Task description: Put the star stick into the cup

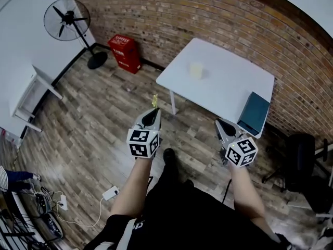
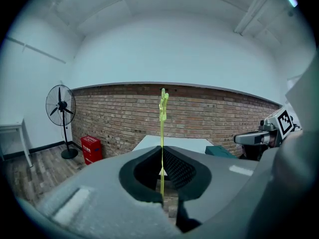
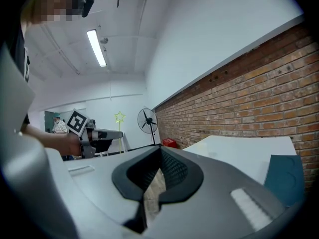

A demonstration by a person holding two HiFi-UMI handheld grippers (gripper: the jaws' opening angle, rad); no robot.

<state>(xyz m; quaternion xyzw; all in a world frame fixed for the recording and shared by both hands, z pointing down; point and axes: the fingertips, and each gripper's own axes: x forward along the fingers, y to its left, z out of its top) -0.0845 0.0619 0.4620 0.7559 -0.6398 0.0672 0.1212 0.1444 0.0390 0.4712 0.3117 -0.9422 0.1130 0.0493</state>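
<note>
My left gripper [image 1: 154,112] is shut on the thin yellow-green star stick [image 1: 154,101], which stands upright between its pads over the wooden floor. In the left gripper view the stick [image 2: 162,133] rises from the closed jaws [image 2: 162,159] to its star tip. The pale cup [image 1: 196,70] stands on the white table [image 1: 229,82], well ahead of both grippers. To the right, near the table's front edge, my right gripper [image 1: 219,124] is shut with nothing in it; its own view [image 3: 158,156] shows the star stick [image 3: 119,117] and left gripper [image 3: 107,134] off to the left.
A teal box [image 1: 254,113] lies on the table's near right corner. A standing fan [image 1: 67,20] and a red crate [image 1: 125,52] are by the brick wall. A black chair [image 1: 299,163] is at the right; a white desk [image 1: 31,95] and floor cables [image 1: 109,193] are at the left.
</note>
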